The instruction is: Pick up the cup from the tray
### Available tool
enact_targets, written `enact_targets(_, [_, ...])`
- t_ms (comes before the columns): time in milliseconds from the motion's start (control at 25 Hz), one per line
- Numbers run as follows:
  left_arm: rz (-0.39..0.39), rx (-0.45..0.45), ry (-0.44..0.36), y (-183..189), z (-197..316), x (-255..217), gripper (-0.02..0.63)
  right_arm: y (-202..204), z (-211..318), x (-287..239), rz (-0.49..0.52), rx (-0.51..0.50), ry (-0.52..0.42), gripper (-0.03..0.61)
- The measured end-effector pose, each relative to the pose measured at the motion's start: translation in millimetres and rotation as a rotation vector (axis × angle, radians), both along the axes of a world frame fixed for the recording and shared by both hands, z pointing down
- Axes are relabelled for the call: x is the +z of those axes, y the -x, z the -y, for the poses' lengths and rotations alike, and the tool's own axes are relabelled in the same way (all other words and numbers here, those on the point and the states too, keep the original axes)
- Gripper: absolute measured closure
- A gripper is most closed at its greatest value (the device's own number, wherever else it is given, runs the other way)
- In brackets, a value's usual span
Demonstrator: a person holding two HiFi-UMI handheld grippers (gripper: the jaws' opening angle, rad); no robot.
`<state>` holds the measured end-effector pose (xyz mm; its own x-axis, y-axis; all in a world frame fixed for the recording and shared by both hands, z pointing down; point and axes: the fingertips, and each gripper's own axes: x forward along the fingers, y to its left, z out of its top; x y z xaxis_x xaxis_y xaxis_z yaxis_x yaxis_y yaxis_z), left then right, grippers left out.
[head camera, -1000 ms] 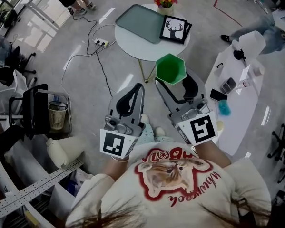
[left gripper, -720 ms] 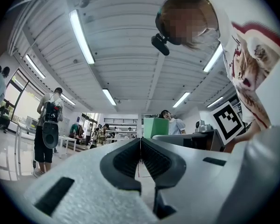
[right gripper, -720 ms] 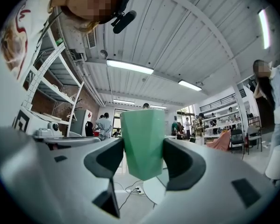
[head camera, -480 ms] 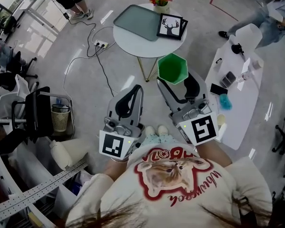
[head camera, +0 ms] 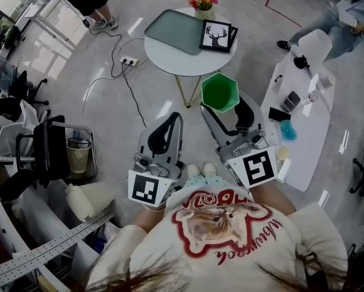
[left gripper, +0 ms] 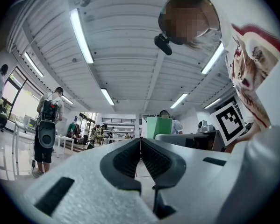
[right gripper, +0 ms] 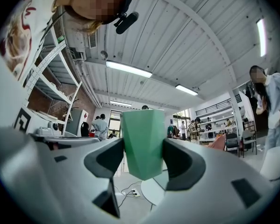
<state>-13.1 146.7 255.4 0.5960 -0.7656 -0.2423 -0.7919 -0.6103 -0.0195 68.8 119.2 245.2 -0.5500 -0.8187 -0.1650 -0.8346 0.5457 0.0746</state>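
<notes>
Two grippers show in the head view, side by side in front of the person's chest. The right gripper (head camera: 222, 102) is closed on the one green cup (head camera: 219, 91). In the right gripper view its two dark pads (right gripper: 104, 158) press on opposite sides of the cup's faceted wall and hold it upright. The cup's open mouth faces up and shows only its green inside. It hangs in the air over the grey floor (head camera: 139, 102), nearer than the one round white table (head camera: 191, 62) and well apart from the tray (head camera: 172, 30). The left gripper (left gripper: 140, 143) holds nothing; its jaws are pressed together, pad against pad, and it sits just left of the right one. The single grey-green tray lies flat on the far left part of the table top, its surface bare. Just to its right stands one black-framed deer picture (head camera: 217, 36). At the table's far edge one small pot (head camera: 204, 6) holds red and yellow flowers. On the left, beside a black chair (head camera: 47, 151), stands one wire basket (head camera: 78, 154); what is in it cannot be made out. A long white table (head camera: 303, 132) on the right carries several small things too small to tell.
</notes>
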Motion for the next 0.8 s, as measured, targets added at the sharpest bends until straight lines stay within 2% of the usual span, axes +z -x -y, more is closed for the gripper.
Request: enact_targets(800, [-0.002,-0.003,0.005,2.0,-13.9,-1.2,0.598,4.3,-12.9,-1.2,-0.007,0.008,-0.009,0.316])
